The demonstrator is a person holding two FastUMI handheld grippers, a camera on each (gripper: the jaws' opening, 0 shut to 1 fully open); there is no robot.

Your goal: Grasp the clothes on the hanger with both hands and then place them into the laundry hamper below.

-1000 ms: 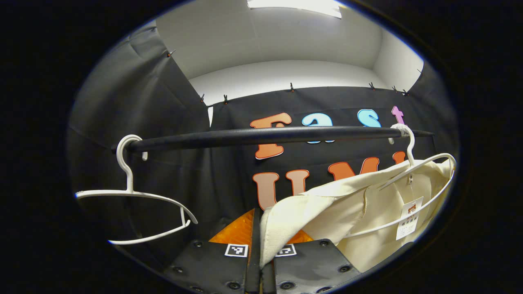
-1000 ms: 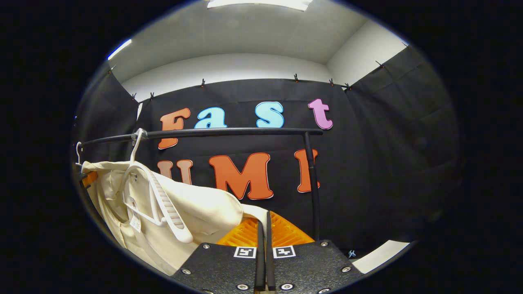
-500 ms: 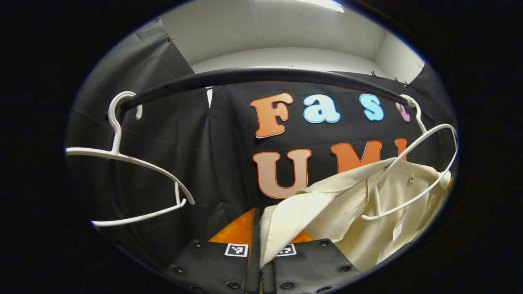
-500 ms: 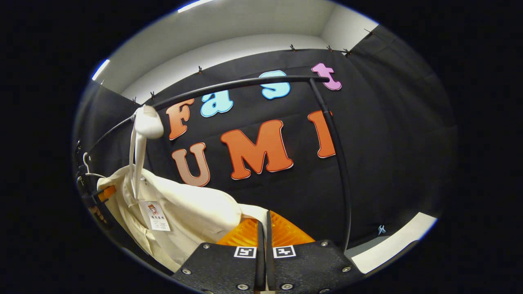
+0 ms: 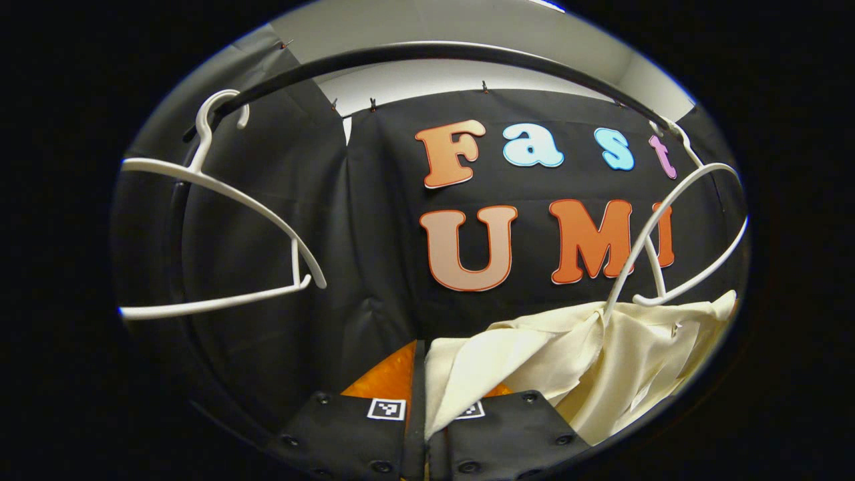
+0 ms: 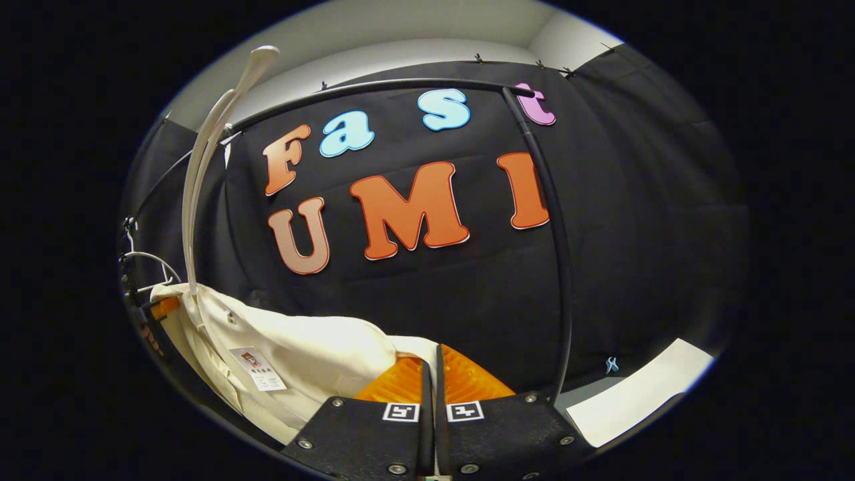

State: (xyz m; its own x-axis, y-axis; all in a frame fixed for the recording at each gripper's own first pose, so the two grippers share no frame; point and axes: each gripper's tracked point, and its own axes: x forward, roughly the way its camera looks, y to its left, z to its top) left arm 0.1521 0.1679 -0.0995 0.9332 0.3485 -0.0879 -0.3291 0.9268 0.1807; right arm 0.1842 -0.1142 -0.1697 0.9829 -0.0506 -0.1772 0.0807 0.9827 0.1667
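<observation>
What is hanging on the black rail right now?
Two white hangers hang on the black rail: a bare one and the one the cream garment came off. The garment sits below it, pinched in both grippers. The hamper isn't visible.

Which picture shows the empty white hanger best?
The left gripper view: the bare white plastic hanger hangs whole on the black rail, hook and both arms clear. In the right gripper view it is a tiny sliver at the left edge.
</observation>
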